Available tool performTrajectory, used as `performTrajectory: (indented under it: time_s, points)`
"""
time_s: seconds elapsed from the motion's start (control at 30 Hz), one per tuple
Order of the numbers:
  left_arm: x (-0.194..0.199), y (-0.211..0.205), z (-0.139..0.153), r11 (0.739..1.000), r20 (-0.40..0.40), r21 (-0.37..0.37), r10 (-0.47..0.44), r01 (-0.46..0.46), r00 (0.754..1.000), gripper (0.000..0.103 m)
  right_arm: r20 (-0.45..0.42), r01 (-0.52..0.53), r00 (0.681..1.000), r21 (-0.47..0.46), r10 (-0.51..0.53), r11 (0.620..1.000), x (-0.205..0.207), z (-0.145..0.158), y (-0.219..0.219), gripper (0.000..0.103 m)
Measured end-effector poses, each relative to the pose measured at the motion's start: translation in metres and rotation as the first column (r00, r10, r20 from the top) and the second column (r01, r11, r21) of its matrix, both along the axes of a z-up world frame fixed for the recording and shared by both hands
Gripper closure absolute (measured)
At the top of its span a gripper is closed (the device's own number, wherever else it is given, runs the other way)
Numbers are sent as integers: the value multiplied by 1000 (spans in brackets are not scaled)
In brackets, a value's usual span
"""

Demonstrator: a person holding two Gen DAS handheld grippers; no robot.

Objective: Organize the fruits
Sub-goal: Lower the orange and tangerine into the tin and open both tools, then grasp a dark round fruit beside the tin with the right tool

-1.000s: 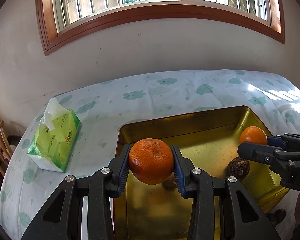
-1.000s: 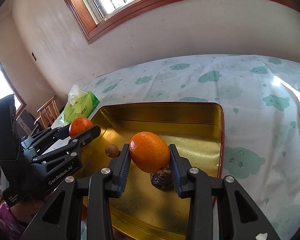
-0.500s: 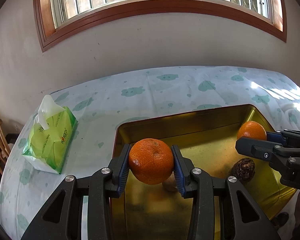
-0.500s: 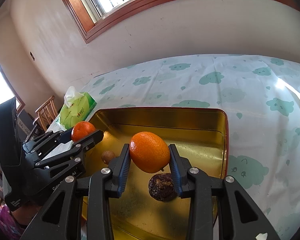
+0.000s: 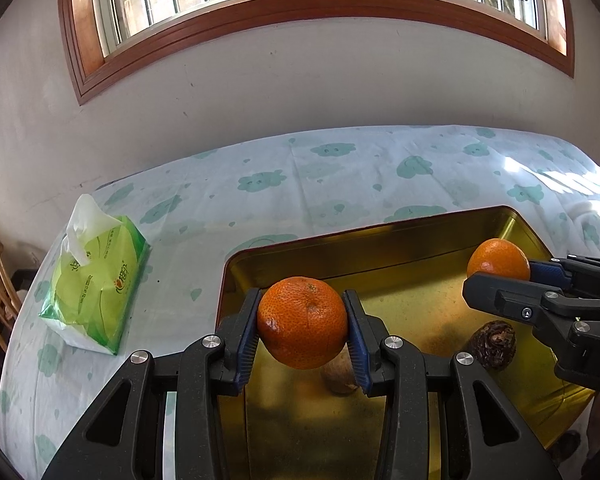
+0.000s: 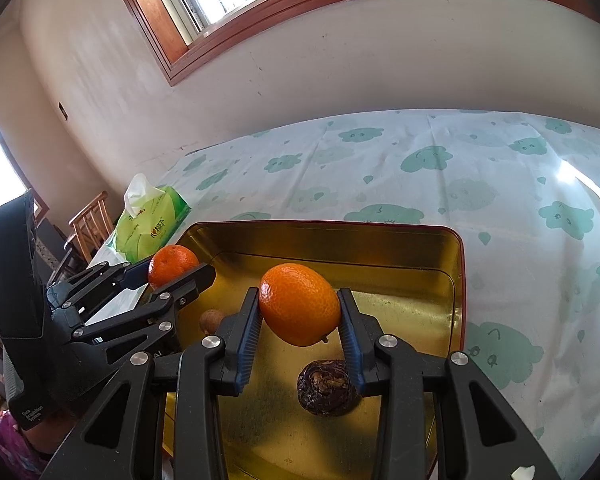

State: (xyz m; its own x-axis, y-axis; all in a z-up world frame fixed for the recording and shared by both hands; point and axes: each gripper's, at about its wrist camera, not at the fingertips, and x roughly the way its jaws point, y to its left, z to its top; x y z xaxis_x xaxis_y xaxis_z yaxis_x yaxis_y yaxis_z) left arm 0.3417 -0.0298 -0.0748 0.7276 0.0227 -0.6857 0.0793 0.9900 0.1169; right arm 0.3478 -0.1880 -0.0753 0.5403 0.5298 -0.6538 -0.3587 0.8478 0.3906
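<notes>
A round orange [image 5: 302, 322] is pinched between the blue pads of the left gripper [image 5: 302, 324] at the lower centre of the left wrist view, and is held above the near left part of a gold tin tray [image 5: 380, 252]. In the right wrist view the same fruit is seen at centre left, half hidden behind the black finger [image 6: 180, 284] of that gripper. A second, more oval orange [image 6: 299, 304] is clamped by the right gripper [image 6: 299, 312] at the centre of the right wrist view, likewise clear of the tray floor; in the left view it is shown at the right edge, only its top visible above the dark finger. A dark wrinkled fruit [image 6: 326, 387] is lying on the tray floor just below the oval orange, and a small brown nut-like fruit [image 6: 211, 320] is seen left of it, partly covered in the left view by the round orange. The tray's red outer rim [image 6: 462, 280] is made plain only in the right view. A green tissue pack [image 5: 96, 288] is lying on the cloud-printed cloth [image 5: 340, 172] at the left of the frame. A wooden chair [image 6: 90, 224] by the wall and a white scrap [image 6: 522, 472] at the lower right are better seen in the right view.
</notes>
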Motion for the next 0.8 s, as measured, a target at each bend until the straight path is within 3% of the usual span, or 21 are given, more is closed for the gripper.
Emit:
performTrajectory:
  time_s: [0.4,0.57,0.6,0.63,0.67,0.73,0.8]
  points:
    - [6,0,-2,1000,-19,6,3,-3,1000,62,-2,0,1000,-10,0,1000,5,-2,4,68]
    - [8,0,-4,1000,-34,6,6,-6,999,62,14,22,1000,0,-22,1000,4,0,-1,63]
    - [8,0,-4,1000,-37,4,9,-8,999,60,20,26,999,2,-26,1000,3,1,-2,58]
    - [8,1,-3,1000,-34,4,13,-13,999,53,26,28,999,6,-28,1000,2,1,-4,53]
    - [7,1,-1,1000,-28,4,15,-15,1000,41,31,29,999,14,-30,999,1,2,-6,51]
    - [4,0,3,1000,-3,6,12,-12,1000,27,41,23,999,40,-25,999,-3,5,-11,51]
    - [2,-2,6,1000,14,27,14,-14,1000,25,56,22,998,62,-25,998,-9,9,-18,51]
